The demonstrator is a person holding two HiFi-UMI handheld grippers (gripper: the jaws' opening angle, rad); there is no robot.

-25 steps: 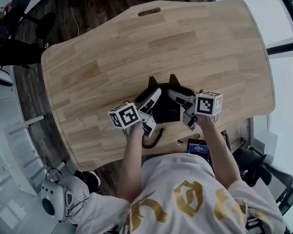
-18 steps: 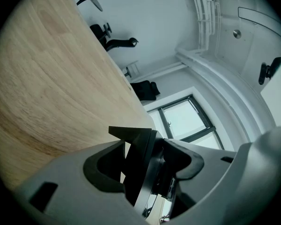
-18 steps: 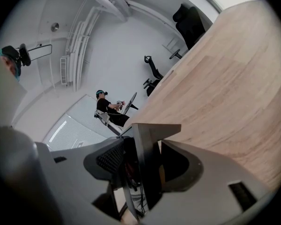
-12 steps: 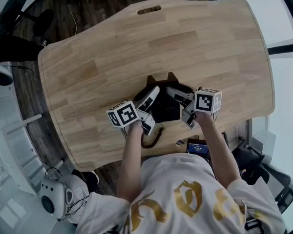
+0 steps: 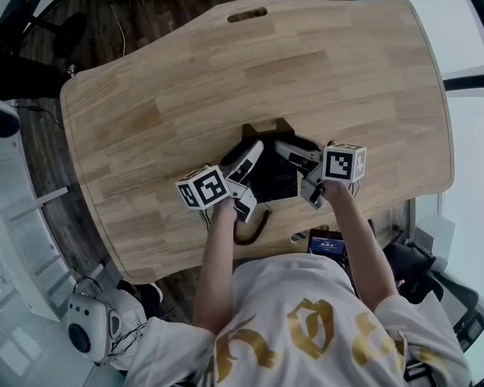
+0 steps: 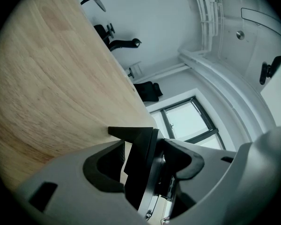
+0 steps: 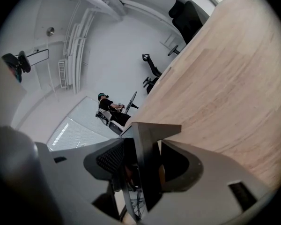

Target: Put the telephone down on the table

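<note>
Jaws of left gripper and right gripper each clamp one side of the black telephone, held at the counter's near edge; contact with the counter is unclear.

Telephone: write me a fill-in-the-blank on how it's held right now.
The telephone is ___ in colour. The left gripper has its fingers shut on the ___. The right gripper grips it too; the table beneath is made of ___.
Missing: black; telephone; wood.
</note>
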